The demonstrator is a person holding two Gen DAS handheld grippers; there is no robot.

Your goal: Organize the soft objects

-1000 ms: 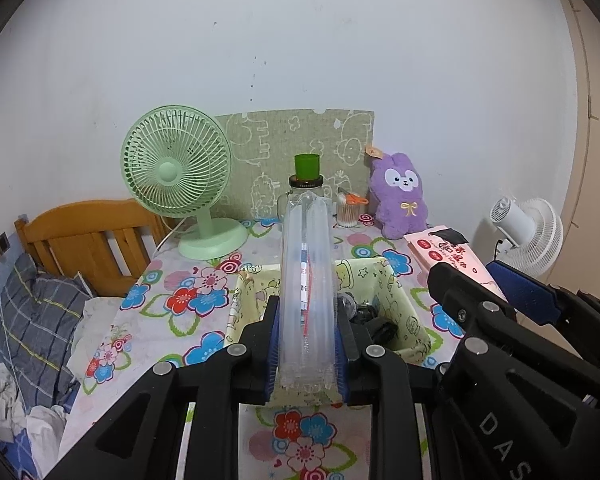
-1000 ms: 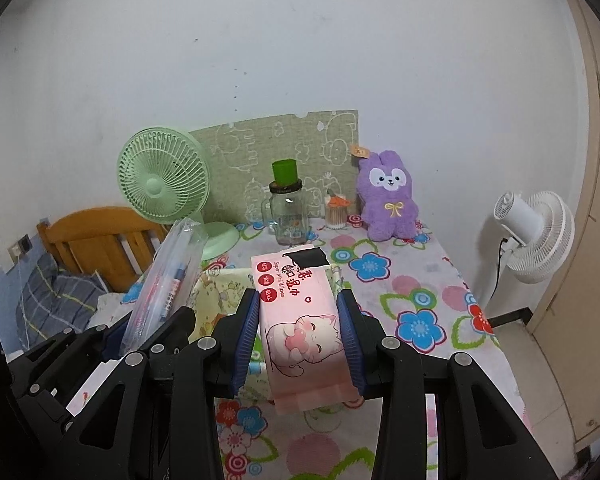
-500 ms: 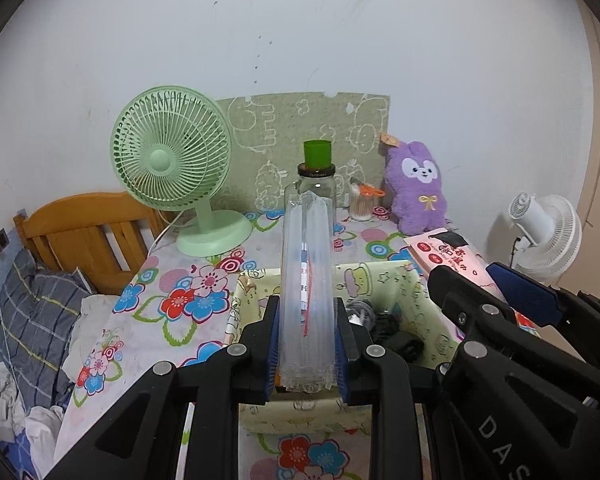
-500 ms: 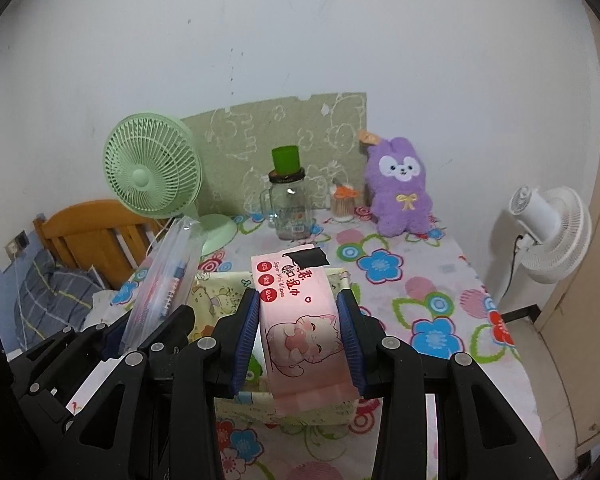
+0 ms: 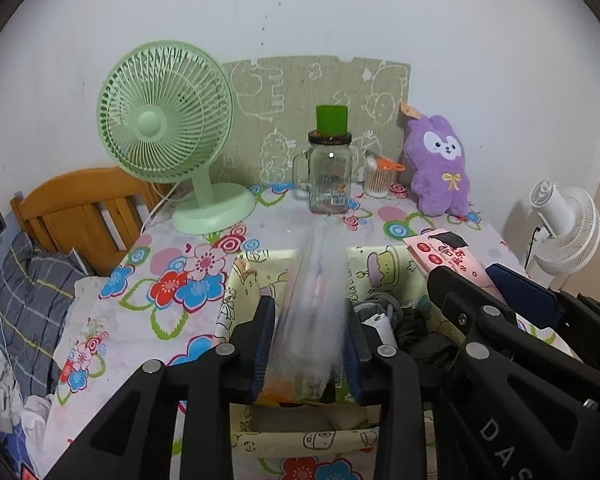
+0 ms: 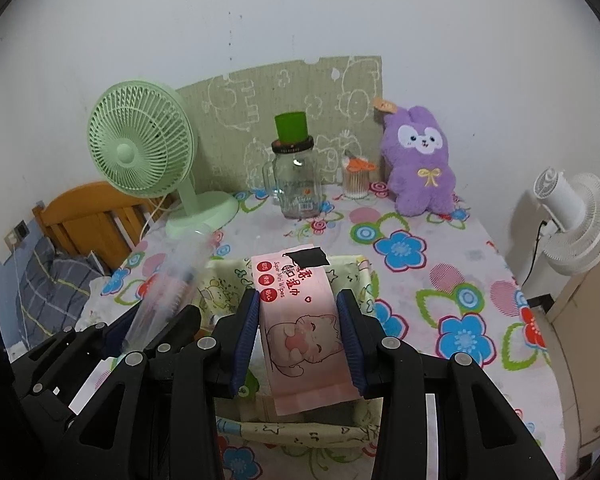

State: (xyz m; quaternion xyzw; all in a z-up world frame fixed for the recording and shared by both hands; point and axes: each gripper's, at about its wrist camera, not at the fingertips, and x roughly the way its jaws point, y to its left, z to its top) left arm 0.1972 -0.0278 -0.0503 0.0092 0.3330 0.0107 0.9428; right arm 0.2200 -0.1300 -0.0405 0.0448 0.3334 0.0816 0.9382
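Observation:
My left gripper point(image 5: 310, 344) hangs over a yellow cartoon-print fabric basket point(image 5: 236, 292). Its jaws are opening, and a long clear plastic packet point(image 5: 312, 300) stands blurred between them with a slim gap at each pad. Dark items lie in the basket under it. My right gripper point(image 6: 300, 332) is shut on a pink pack of wet wipes point(image 6: 300, 320) with a cat drawing, held above the basket's right half point(image 6: 300, 430). The right wrist view also shows the left gripper point(image 6: 152, 320) and the clear packet point(image 6: 168, 284) at its left.
On the floral tablecloth point(image 5: 172, 280) behind the basket stand a green desk fan point(image 5: 164, 124), a glass jar with a green lid point(image 5: 330, 168), a cup of cotton swabs point(image 5: 380, 178) and a purple plush rabbit point(image 5: 438, 164). A white fan point(image 5: 564, 232) is right, a wooden headboard point(image 5: 80, 208) left.
Both grippers have come forward and down over the basket. The left jaws have widened, and the clear packet, sharp before, now looks blurred and lower between them. The wipes pack stays gripped.

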